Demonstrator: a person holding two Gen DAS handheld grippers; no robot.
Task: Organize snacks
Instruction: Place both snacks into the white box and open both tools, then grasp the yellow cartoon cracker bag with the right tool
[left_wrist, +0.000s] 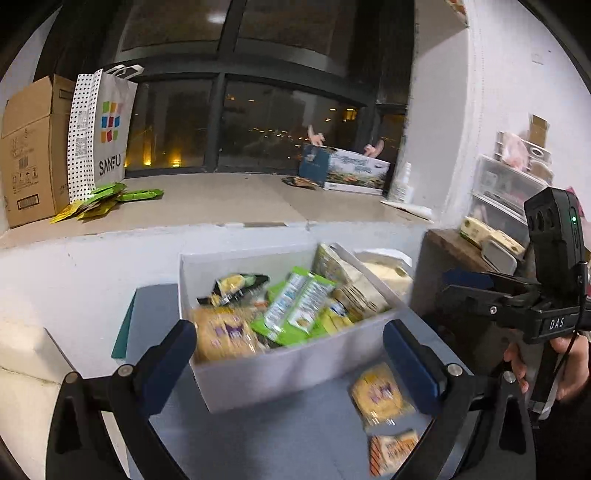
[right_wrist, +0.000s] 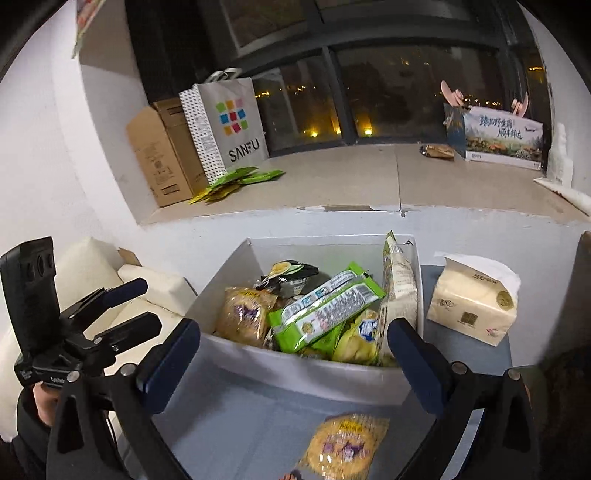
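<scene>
both grippers, left (left_wrist: 290, 356) and right (right_wrist: 293, 356), gape wide, empty, above the bin's (right_wrist: 295, 373) near wall; a yellow snack (right_wrist: 345, 448) lies on the table below the right's jaws.
</scene>
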